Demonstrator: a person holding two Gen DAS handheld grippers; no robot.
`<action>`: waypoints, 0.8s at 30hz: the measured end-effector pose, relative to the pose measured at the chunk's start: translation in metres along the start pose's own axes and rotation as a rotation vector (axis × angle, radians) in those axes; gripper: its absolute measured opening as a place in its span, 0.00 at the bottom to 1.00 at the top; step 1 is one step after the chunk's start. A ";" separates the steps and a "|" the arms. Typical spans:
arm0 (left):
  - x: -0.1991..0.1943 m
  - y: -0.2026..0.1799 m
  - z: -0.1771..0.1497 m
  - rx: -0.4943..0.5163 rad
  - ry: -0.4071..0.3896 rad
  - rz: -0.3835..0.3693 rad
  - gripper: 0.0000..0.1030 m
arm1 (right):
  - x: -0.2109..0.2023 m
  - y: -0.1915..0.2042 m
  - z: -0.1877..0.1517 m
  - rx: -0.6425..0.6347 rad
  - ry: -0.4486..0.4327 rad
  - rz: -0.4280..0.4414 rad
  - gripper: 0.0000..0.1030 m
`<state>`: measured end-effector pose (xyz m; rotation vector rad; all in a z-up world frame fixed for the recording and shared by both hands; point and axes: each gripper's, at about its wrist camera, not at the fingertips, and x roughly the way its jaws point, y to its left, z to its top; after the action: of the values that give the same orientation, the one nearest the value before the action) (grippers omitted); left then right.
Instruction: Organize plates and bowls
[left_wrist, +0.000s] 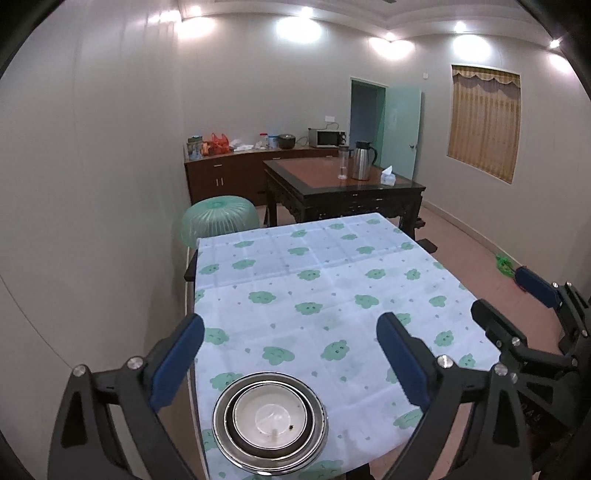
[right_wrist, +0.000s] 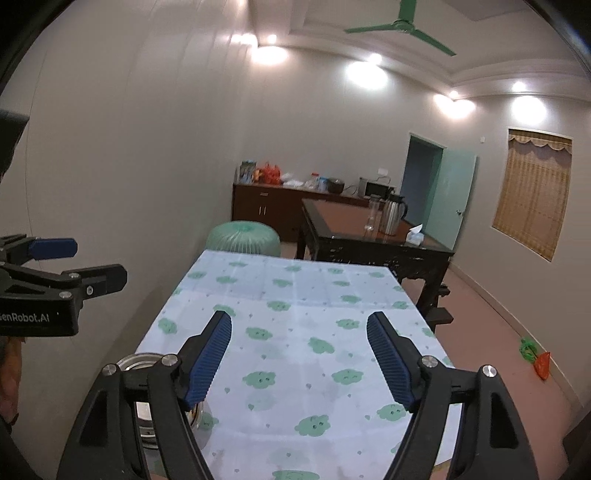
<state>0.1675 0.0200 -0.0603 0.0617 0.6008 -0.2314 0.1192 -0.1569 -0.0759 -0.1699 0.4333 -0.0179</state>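
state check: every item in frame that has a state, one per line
left gripper: open, nothing between the pads
right gripper: open, nothing between the pads
nested dishes: stacked on the tablecloth, white bowl innermost
green door: open
window blind: down
ceiling fan: no blur visible
food cover: dome up

tablecloth (left_wrist: 314, 280) bare beyond nested bowls (left_wrist: 269, 415) at near left edge, dark table (left_wrist: 332, 184) behind

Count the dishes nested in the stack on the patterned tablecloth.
3 visible: a wide steel plate at the bottom, a steel bowl inside it, and a white bowl innermost. Others may lie hidden beneath.
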 end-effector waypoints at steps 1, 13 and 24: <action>0.000 0.000 0.001 0.004 0.004 0.007 0.95 | -0.002 -0.001 0.001 0.007 -0.006 -0.007 0.76; -0.004 -0.005 0.000 0.011 0.003 0.009 0.95 | 0.003 0.002 0.001 0.036 0.016 0.009 0.80; -0.001 0.001 0.003 -0.006 0.001 0.022 0.95 | 0.001 0.003 0.005 0.031 -0.001 0.015 0.80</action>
<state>0.1686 0.0206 -0.0578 0.0629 0.6017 -0.2079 0.1219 -0.1532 -0.0724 -0.1359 0.4328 -0.0101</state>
